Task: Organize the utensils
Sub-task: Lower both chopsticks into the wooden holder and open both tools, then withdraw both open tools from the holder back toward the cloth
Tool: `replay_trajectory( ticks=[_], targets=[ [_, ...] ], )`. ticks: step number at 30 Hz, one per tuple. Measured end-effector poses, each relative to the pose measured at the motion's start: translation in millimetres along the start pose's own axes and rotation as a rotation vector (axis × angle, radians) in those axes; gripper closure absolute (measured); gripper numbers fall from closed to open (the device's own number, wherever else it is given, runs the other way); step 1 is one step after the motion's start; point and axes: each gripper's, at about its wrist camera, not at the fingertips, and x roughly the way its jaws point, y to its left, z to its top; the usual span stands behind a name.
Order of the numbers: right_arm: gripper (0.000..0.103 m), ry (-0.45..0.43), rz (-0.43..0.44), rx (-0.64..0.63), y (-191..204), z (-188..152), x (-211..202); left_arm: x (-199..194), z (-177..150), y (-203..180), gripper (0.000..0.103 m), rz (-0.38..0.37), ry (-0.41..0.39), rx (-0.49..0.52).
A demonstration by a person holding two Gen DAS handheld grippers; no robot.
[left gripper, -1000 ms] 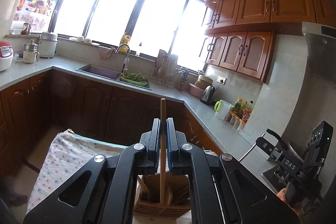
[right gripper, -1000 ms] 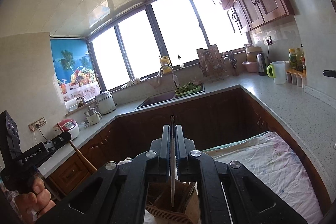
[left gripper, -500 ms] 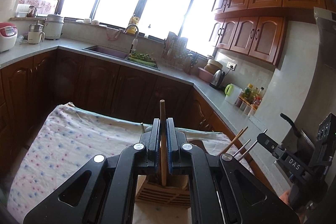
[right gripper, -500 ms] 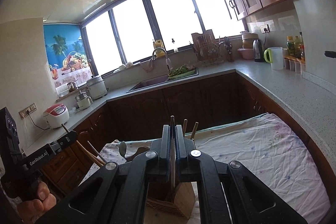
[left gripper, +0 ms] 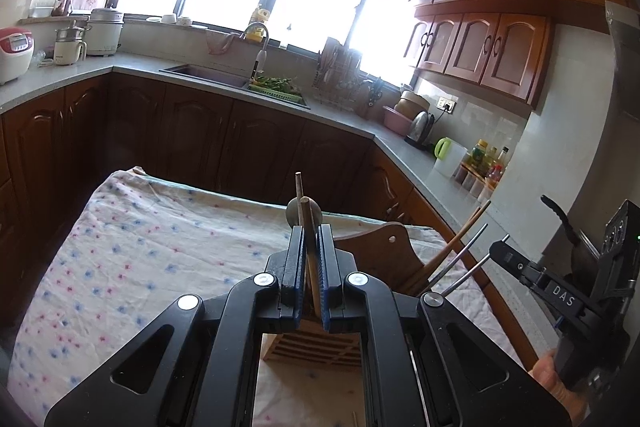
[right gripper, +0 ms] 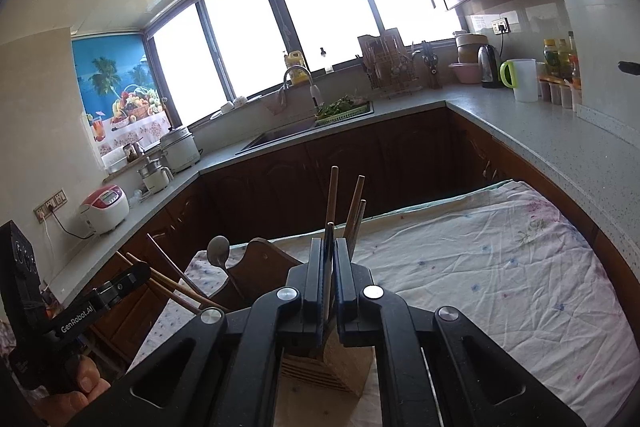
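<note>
My left gripper (left gripper: 311, 233) is shut on a wooden chopstick (left gripper: 309, 227) that leans a little between the pads, its lower end in the wooden utensil holder (left gripper: 312, 347) below. My right gripper (right gripper: 329, 245) is shut on a thin dark utensil (right gripper: 328, 259) standing over the same holder (right gripper: 332, 367). The holder stands on a floral cloth (left gripper: 132, 251). Wooden chopsticks (right gripper: 352, 207), a spoon (right gripper: 218, 249) and metal chopsticks (left gripper: 460, 259) stick out of it. The right gripper also shows in the left wrist view (left gripper: 560, 291).
The cloth-covered table (right gripper: 500, 267) sits inside a U-shaped kitchen counter (right gripper: 540, 139). A sink (left gripper: 208, 73), a dish rack (left gripper: 340, 79), a kettle (left gripper: 420, 125) and a rice cooker (left gripper: 14, 53) line the counter. A brown wooden board (left gripper: 384, 247) stands by the holder.
Both grippers have dropped and tilted down toward the holder, which now shows closer with more of the table. The chopstick in my left gripper now leans instead of standing straight.
</note>
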Motion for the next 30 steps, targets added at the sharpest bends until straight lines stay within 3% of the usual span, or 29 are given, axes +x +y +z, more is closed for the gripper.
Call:
replay_trajectory(
  ticks=[5, 9, 11, 13, 15, 16, 18, 23, 30],
  targets=[
    [0.098, 0.010, 0.007, 0.012, -1.9, 0.5, 1.7, 1.5, 3.1, -0.1, 0.098, -0.003, 0.017, -0.001],
    [0.091, 0.014, 0.009, 0.028, -5.0, 2.2, 1.0, 0.8, 4.8, -0.7, 0.098, -0.016, 0.031, 0.003],
    [0.077, 0.008, 0.009, 0.032, -5.7, 3.2, -2.8, -0.8, 4.9, -0.9, 0.088, -0.021, 0.036, 0.000],
    [0.047, -0.006, 0.025, 0.040, -7.3, 5.4, -8.6, -4.7, 5.3, -1.4, 0.075, -0.023, 0.033, -0.006],
    [0.041, -0.022, 0.026, 0.040, -7.1, 6.9, -15.4, -11.6, 4.6, -2.4, 0.058, -0.022, 0.022, -0.009],
    [0.031, -0.028, 0.028, 0.045, -7.4, 7.4, -19.2, -15.7, 4.3, -2.6, 0.051, -0.023, 0.013, -0.014],
    [0.019, -0.041, 0.046, 0.056, -8.5, 8.2, -26.2, -23.8, 3.1, -3.5, 0.048, -0.024, 0.005, -0.019],
    [0.002, -0.045, 0.056, 0.051, -8.3, 3.5, -45.5, -47.9, -6.2, 0.2, 0.021, -0.006, 0.000, -0.032],
    [0.001, -0.034, 0.033, 0.058, -17.1, -21.8, -80.9, -77.7, -31.6, 7.0, 0.018, 0.027, 0.043, -0.021]
  ],
)
